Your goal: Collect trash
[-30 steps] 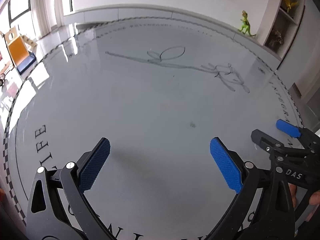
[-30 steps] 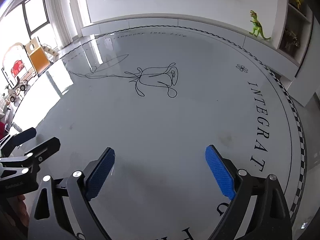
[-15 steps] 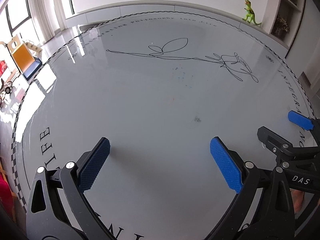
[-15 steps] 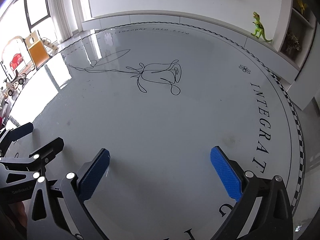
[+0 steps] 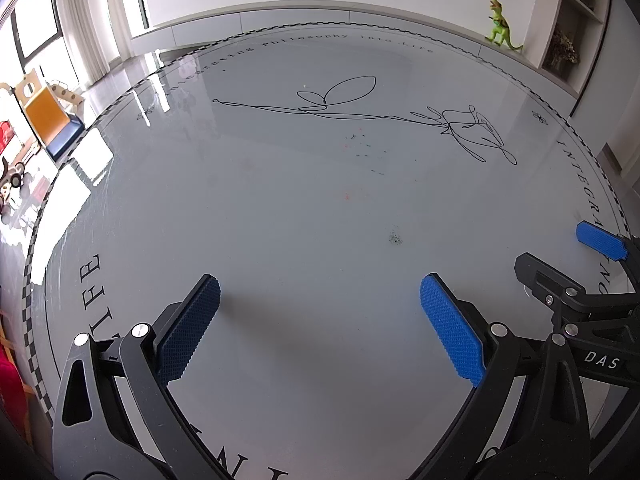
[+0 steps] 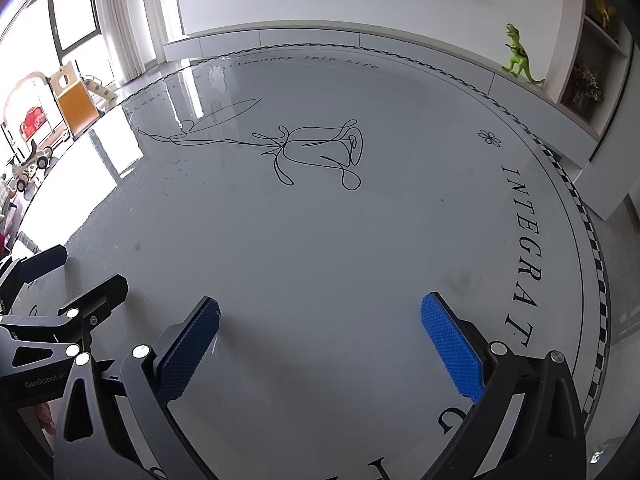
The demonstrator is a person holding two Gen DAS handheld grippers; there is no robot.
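My left gripper (image 5: 320, 284) hangs open over a round glossy grey table (image 5: 280, 208), with nothing between its blue pads. Beside it, my right gripper (image 6: 320, 304) stands open just as wide and is also empty. Each gripper shows in the other's view: the right gripper (image 5: 564, 254) at the right edge, the left gripper (image 6: 76, 272) at the left edge. No loose piece of trash shows on the table in either view. Only a small dark smudge (image 5: 395, 238) and a few faint coloured specks (image 5: 362, 148) mark the surface.
The table carries a black line drawing (image 6: 316, 152), lettering and a checkered rim (image 6: 600, 264). A white ledge behind holds a green toy dinosaur (image 6: 520, 60). Shelves (image 6: 588, 84) stand at the right. Toys and a yellow play stand (image 5: 44, 116) sit on the floor at the left.
The right gripper's jaws have spread a little wider. The left wrist view has tipped up slightly, showing more of the far wall. Both grippers have otherwise stayed in place.
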